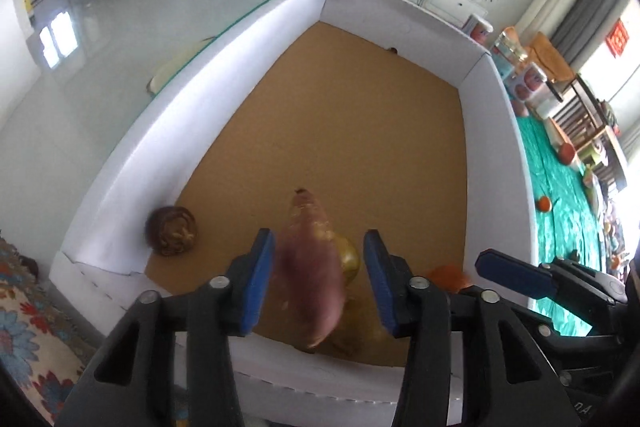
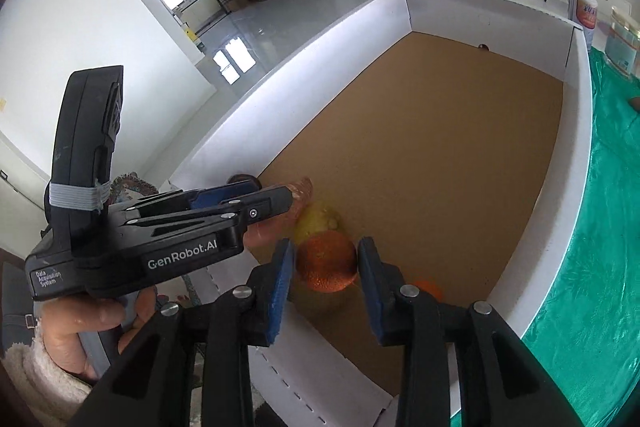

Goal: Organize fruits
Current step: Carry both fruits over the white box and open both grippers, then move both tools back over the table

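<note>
1. We see a large white-walled box (image 1: 256, 39) with a brown cardboard floor, and both grippers work over its near end.
2. Our left gripper (image 1: 319, 281) has its blue pads spread wide. A blurred sweet potato (image 1: 314, 275) lies between them, long axis pointing away from the camera; a gap shows on its right side, and on the left we cannot tell whether the pad touches the skin.
3. Tucked just behind the sweet potato's right flank is a yellowish round fruit (image 1: 348, 259), partly hidden by it.
4. Near the left wall of the box sits a dark brown round fruit (image 1: 172, 231), apart from the cluster.
5. Our right gripper (image 2: 324, 267) frames an orange (image 2: 326, 261) between its blue pads. The pads stand close on both sides, but we cannot tell whether they press on it or the jaws are merely parted around it.
6. Directly beyond the orange, touching or nearly so, lies the same yellow fruit (image 2: 316, 221), and the pink tip of the sweet potato (image 2: 302, 187) shows past the left gripper's fingers (image 2: 276, 199).
7. A second, smaller orange fruit (image 2: 430, 289) peeks out behind the right gripper's right finger.
8. In the right wrist view a bare hand (image 2: 86, 331) with a fleecy cuff holds the left gripper's handle.
9. A green cloth (image 2: 600, 267) covers the surface to the right of the box, and another orange fruit (image 1: 544, 203) rests on it.
</note>
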Tool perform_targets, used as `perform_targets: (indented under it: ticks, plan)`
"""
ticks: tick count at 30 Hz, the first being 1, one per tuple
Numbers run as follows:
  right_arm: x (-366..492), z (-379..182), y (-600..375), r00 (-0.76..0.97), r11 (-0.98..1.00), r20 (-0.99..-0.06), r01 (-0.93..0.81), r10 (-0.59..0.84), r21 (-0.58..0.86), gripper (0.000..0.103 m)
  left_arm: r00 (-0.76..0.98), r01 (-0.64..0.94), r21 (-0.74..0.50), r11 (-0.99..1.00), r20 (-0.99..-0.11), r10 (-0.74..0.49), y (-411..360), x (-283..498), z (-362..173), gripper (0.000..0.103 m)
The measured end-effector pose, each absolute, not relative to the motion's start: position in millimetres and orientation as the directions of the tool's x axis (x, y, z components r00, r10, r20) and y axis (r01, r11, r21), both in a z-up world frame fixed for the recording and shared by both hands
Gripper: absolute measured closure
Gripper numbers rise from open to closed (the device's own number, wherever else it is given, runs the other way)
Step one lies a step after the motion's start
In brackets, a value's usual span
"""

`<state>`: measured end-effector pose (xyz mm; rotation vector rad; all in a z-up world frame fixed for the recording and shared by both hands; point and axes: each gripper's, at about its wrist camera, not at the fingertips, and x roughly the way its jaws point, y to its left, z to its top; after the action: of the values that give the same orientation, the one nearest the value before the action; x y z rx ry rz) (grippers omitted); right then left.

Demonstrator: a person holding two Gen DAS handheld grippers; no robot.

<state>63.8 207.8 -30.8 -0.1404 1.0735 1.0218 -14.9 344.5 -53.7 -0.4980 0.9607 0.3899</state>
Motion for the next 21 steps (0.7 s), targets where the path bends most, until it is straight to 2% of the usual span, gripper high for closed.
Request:
perform_targets:
  ticks: [1,2,5,9,12,18,21]
  plan:
    - [66,-27,201,0.110,0.567,-0.768,-0.741,0.631,0.360,0.047,0.527,-0.529,-0.218,0.821,-0.842,0.116,342,-15,-49,0.024]
    - [68,-24,192,0.141,0.583,-0.757,-0.731,0.638,0.355,0.033,0.540,-0.533,-0.208,0.820,-0.830,0.141,339,-16,-44,0.014]
    - [76,-17,147,0.239,0.641,-0.721,-0.683,0.650,0.351,0.018,0.589,-0.509,-0.195,0.838,-0.789,0.174,322,-13,-25,0.011]
    - [86,-23,61,0.394,0.764,-0.711,-0.564,0.583,0.313,0.013,0.657,-0.390,-0.202,0.898,-0.744,0.117,276,4,-7,0.011]
    - [95,-45,-22,0.498,0.876,-0.742,-0.411,0.448,0.254,0.013,0.691,-0.249,-0.209,0.945,-0.723,0.022,222,21,1,0.010]
    - [84,-81,-198,0.574,0.992,-0.811,-0.026,0.113,0.121,0.013,0.649,0.050,-0.250,0.967,-0.728,-0.222,106,58,-5,0.008]
    - [76,-87,-262,0.562,0.989,-0.827,0.117,0.009,0.091,0.013,0.617,0.119,-0.247,0.962,-0.741,-0.266,60,79,-23,0.007]
